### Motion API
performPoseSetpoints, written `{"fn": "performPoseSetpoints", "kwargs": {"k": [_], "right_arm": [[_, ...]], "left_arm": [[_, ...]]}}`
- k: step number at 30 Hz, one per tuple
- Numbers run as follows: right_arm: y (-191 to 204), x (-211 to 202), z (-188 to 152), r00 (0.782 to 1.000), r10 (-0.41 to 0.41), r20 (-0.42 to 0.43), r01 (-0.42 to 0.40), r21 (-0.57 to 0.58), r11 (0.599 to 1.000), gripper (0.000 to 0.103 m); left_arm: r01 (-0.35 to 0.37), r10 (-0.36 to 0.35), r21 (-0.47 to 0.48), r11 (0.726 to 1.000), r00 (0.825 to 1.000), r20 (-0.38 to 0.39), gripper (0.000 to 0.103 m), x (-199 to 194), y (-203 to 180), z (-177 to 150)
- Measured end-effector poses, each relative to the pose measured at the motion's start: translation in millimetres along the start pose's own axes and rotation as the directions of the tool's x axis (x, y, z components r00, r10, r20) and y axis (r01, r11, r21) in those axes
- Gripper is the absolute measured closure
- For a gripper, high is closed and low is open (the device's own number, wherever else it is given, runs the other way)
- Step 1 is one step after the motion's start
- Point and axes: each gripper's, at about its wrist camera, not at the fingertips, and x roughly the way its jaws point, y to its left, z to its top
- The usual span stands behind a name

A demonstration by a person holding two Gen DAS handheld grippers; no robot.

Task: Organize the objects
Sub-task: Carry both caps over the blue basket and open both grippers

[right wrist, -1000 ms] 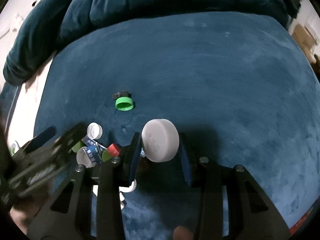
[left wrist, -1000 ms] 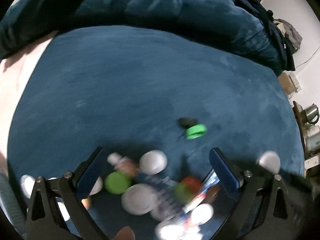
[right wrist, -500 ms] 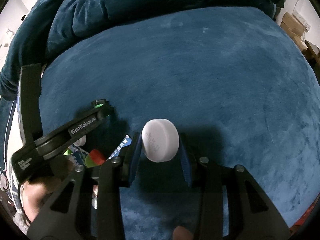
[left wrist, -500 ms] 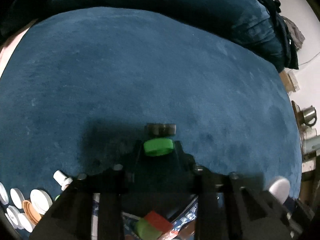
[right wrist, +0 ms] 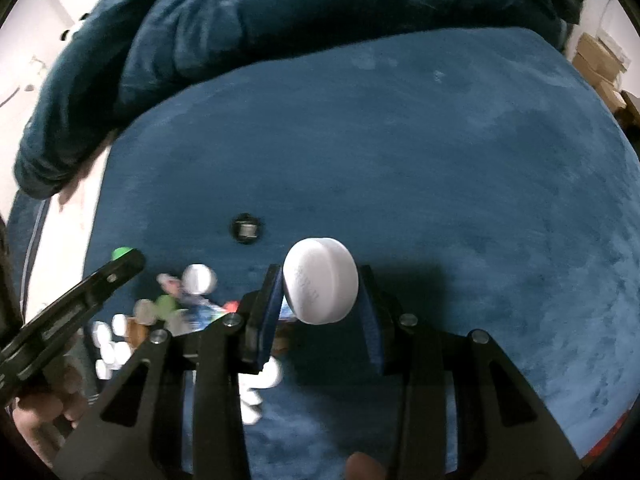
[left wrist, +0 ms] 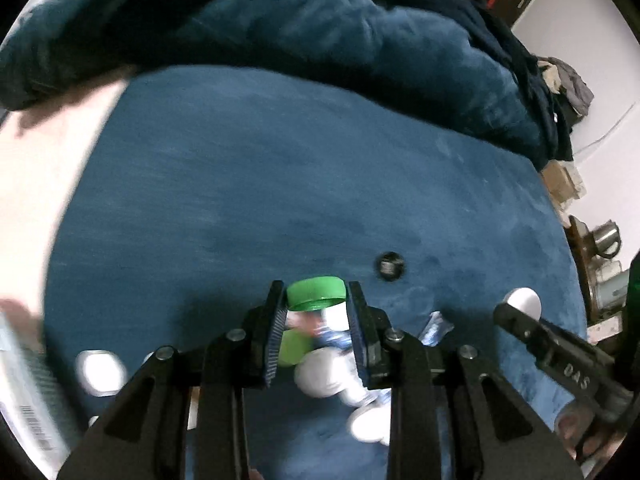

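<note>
**Green cap picked up, both hands now loaded**

The left gripper (left wrist: 316,316) is now clenching a green cap (left wrist: 316,293) between its fingers (left wrist: 275,336), carrying it clear of the blue blanket (left wrist: 280,184). A second ago those fingers were spread wide over the cluttered pile of caps (left wrist: 328,372); half a second ago they were closing on the green cap where it lay beside the small black cap (left wrist: 388,266). That black cap is now lying alone at about one o'clock from the held green one, a little apart from it.

The right gripper (right wrist: 320,292) is gripping a white lid (right wrist: 320,280) on edge between its fingers (right wrist: 269,312), much as in both earlier frames, and has hardly shifted. In the right view the black cap (right wrist: 245,230) is sitting at eleven o'clock from the white lid.

By my judgement the sorting is at an early stage: most of the pile is untouched, and each hand is holding one piece awaiting a place to go.
</note>
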Motion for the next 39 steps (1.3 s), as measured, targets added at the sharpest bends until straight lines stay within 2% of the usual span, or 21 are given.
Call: {"fn": "performPoseSetpoints", "kwargs": {"k": [6,10,13,16,18,21,22,25,27,28,29,30,31,32,33,35,36,37,39], "right_arm": [[71,-18,-8,0.994,0.107,0.005,-0.106,-0.096,0.99,0.065],[139,-25,-29,0.981,0.192,-0.033,-0.195,-0.208,0.959,0.065],[199,-29,-56,0.957,0.275,-0.095,-0.291,-0.303,0.908,0.065],[252,-33,-81,0.927,0.341,-0.156,-0.375,-0.374,0.848,0.065],[274,-33,-92,0.906,0.376,-0.197,-0.424,-0.395,0.815,0.065],[306,-34,-111,0.875,0.406,-0.263,-0.483,-0.44,0.757,0.065],[314,-34,-118,0.868,0.409,-0.282,-0.497,-0.455,0.739,0.065],[324,-29,-127,0.862,0.402,-0.31,-0.507,-0.474,0.72,0.064],[325,-24,-133,0.844,0.403,-0.354,-0.534,-0.483,0.694,0.063],[329,-22,-136,0.838,0.405,-0.366,-0.542,-0.48,0.69,0.057],[325,-20,-137,0.836,0.4,-0.377,-0.545,-0.477,0.69,0.05],[327,-21,-138,0.837,0.401,-0.372,-0.543,-0.478,0.69,0.033],[321,-22,-137,0.84,0.403,-0.364,-0.54,-0.477,0.694,0.022],[317,-23,-134,0.844,0.403,-0.355,-0.534,-0.473,0.701,0.02],[319,-23,-132,0.85,0.397,-0.346,-0.524,-0.472,0.709,0.019],[310,-26,-125,0.879,0.365,-0.307,-0.475,-0.501,0.723,0.015],[315,-25,-122,0.888,0.356,-0.29,-0.458,-0.507,0.73,0.008],[310,-26,-118,0.895,0.35,-0.275,-0.444,-0.509,0.737,0.003],[300,-25,-111,0.899,0.344,-0.272,-0.437,-0.494,0.751,0.0]], "left_arm": [[-0.121,0.126,-0.077,0.99,0.99,0.062,0.072,-84,77,-5],[-0.193,0.211,-0.183,0.964,0.974,0.082,0.072,-134,143,-28],[-0.223,0.26,-0.301,0.927,0.962,0.087,0.072,-164,197,-56],[-0.232,0.287,-0.391,0.891,0.954,0.087,0.072,-175,230,-80],[-0.248,0.296,-0.409,0.878,0.954,0.057,0.072,-173,238,-89],[-0.245,0.298,-0.441,0.864,0.953,0.054,0.073,-176,252,-97],[-0.233,0.287,-0.449,0.863,0.956,0.056,0.073,-179,255,-101],[-0.213,0.266,-0.461,0.861,0.963,0.051,0.073,-179,258,-109],[-0.206,0.257,-0.465,0.861,0.965,0.049,0.072,-179,264,-112],[-0.216,0.267,-0.473,0.854,0.963,0.042,0.068,-179,267,-114],[-0.225,0.276,-0.478,0.849,0.96,0.039,0.049,-181,268,-113],[-0.235,0.288,-0.481,0.845,0.957,0.039,0.023,-181,268,-114],[-0.253,0.309,-0.48,0.84,0.95,0.041,0.013,-181,266,-114],[-0.263,0.321,-0.474,0.841,0.946,0.045,0.006,-181,264,-113],[-0.281,0.336,-0.458,0.844,0.941,0.043,0.005,-181,260,-112],[-0.313,0.358,-0.426,0.849,0.933,0.029,0.003,-177,253,-108],[-0.326,0.367,-0.408,0.853,0.93,0.022,0.002,-174,248,-107],[-0.335,0.37,-0.391,0.857,0.929,0.016,0.002,-171,245,-106],[-0.341,0.365,-0.362,0.867,0.931,0.0,0.002,-164,236,-103]]}}
